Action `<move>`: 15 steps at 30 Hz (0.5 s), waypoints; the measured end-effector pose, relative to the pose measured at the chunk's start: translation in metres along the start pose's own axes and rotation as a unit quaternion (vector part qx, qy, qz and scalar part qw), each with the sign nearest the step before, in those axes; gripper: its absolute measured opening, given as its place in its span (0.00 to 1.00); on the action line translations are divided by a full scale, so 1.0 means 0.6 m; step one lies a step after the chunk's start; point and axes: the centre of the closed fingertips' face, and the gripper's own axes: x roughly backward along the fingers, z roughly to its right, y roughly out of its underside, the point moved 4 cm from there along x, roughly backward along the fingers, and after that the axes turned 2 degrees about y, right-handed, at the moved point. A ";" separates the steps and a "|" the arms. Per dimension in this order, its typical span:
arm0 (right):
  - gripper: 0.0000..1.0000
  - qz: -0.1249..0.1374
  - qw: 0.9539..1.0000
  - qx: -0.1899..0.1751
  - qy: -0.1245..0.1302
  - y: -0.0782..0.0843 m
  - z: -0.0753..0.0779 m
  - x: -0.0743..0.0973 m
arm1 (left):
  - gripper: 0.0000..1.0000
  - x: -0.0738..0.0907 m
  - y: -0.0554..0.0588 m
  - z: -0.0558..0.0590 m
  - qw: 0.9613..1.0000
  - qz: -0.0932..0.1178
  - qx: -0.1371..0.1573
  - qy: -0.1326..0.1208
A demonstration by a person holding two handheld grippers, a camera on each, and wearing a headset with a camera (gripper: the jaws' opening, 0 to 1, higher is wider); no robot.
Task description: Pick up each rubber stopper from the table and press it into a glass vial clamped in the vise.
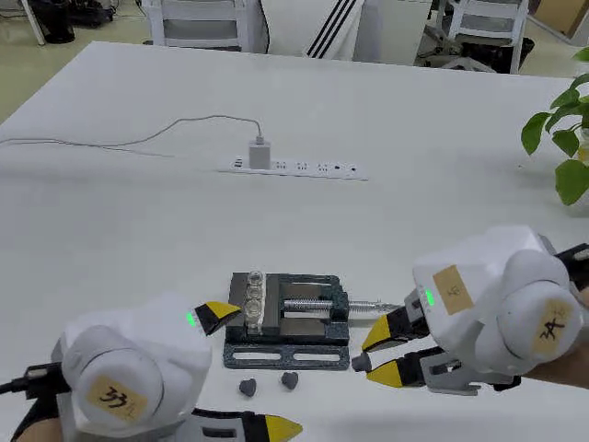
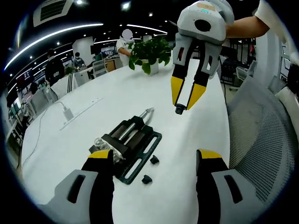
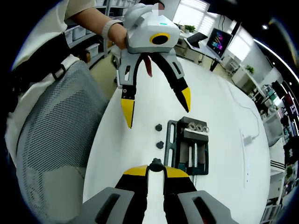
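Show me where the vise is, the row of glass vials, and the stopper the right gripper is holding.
vise [image 1: 322,318]: head view, on its dark sliding block.
glass vials [image 1: 253,300]: head view, on the middle of the row.
held stopper [image 3: 155,164]: right gripper view, on its dark body pinched at the jaw tips.

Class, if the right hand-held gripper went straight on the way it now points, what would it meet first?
Likely the nearer loose rubber stopper on the table, just beside the vise; depth is unclear.

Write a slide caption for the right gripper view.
Right gripper holds a stopper near the vise; open left gripper faces it.
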 end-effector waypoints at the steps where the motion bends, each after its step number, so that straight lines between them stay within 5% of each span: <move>1: 0.07 0.000 1.000 -0.003 -0.002 -0.001 0.001 0.002 | 0.66 -0.003 -0.003 0.002 1.000 0.001 -0.002 0.004; 15: 0.07 -0.011 1.000 -0.011 -0.021 -0.010 -0.005 0.007 | 0.28 -0.039 -0.047 0.040 0.997 0.005 -0.068 0.045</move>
